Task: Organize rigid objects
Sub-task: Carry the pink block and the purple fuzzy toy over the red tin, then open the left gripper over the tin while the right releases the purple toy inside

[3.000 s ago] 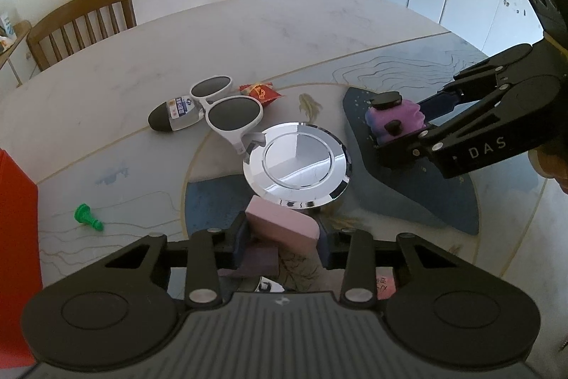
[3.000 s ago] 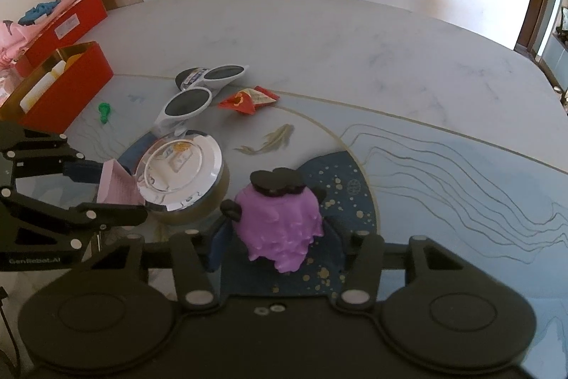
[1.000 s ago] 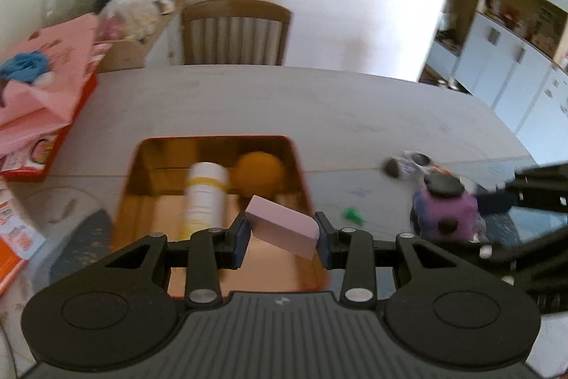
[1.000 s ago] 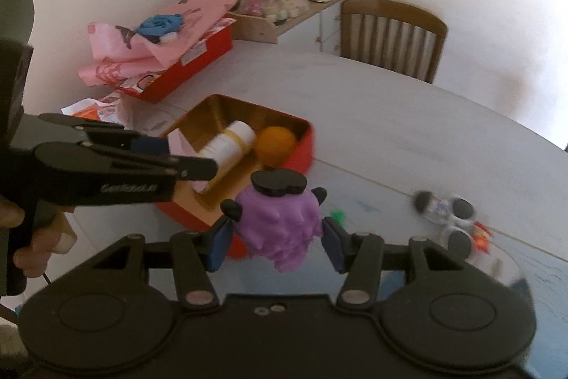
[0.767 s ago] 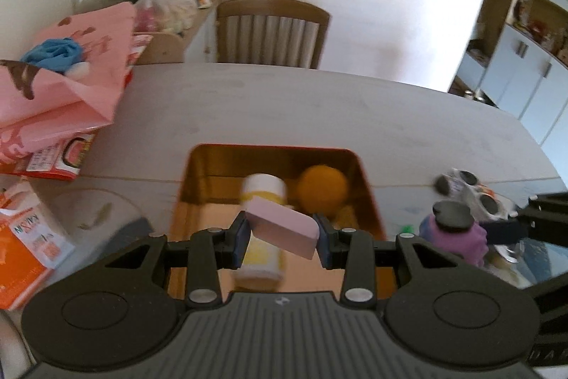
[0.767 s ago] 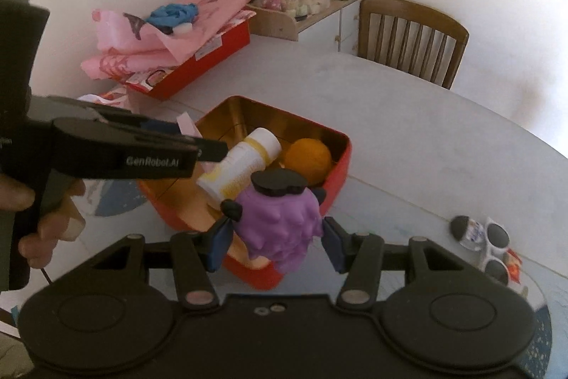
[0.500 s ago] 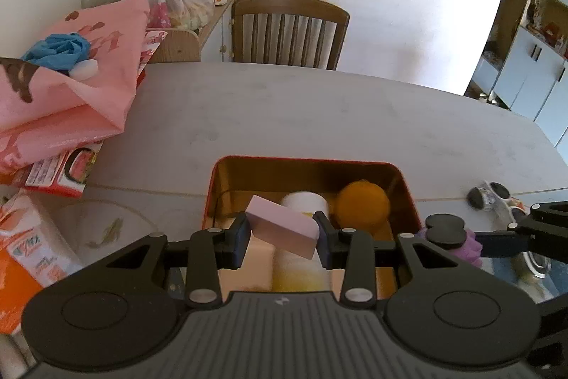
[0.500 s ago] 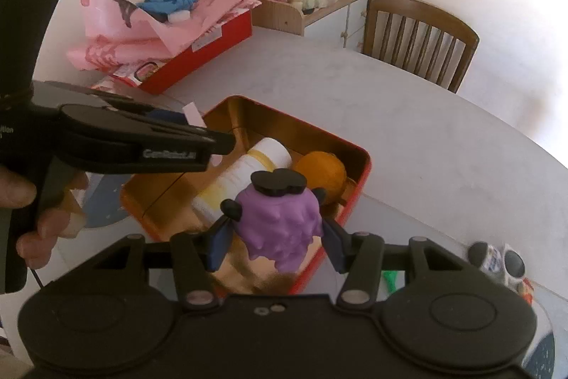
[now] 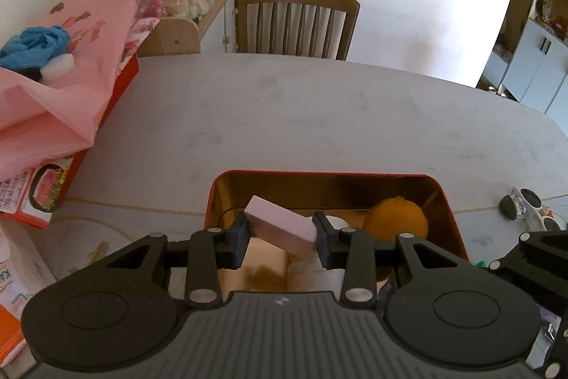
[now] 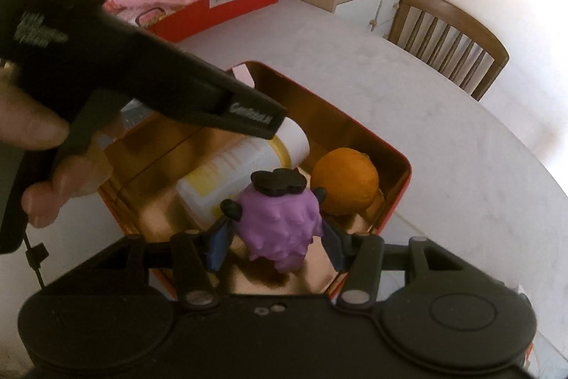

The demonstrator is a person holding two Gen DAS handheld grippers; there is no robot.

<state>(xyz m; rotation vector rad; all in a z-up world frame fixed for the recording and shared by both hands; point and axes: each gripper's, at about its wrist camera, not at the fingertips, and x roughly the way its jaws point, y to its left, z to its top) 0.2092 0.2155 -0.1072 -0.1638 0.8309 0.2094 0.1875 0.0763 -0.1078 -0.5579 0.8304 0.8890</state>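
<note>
My left gripper point(image 9: 282, 234) is shut on a pink block point(image 9: 280, 225) and holds it over the red tin with a gold inside point(image 9: 319, 176). My right gripper point(image 10: 277, 242) is shut on a purple bumpy toy with a black cap point(image 10: 280, 219) and holds it over the same tin point(image 10: 399, 201). In the tin lie a white and yellow bottle point(image 10: 230, 180) and an orange point(image 10: 344, 180). The orange also shows in the left wrist view point(image 9: 396, 219). The left gripper's body point(image 10: 142, 77) crosses over the tin's far left side in the right wrist view.
White sunglasses point(image 9: 525, 203) lie on the table right of the tin. A red box with pink bags point(image 9: 53, 116) stands at the left. A wooden chair point(image 9: 296, 22) stands at the table's far edge, with a cluttered side cabinet point(image 9: 184, 23) beside it.
Both grippers carried their objects from the table's patterned area to the red tin and have closed in until they hang over it. Both grips are unchanged.
</note>
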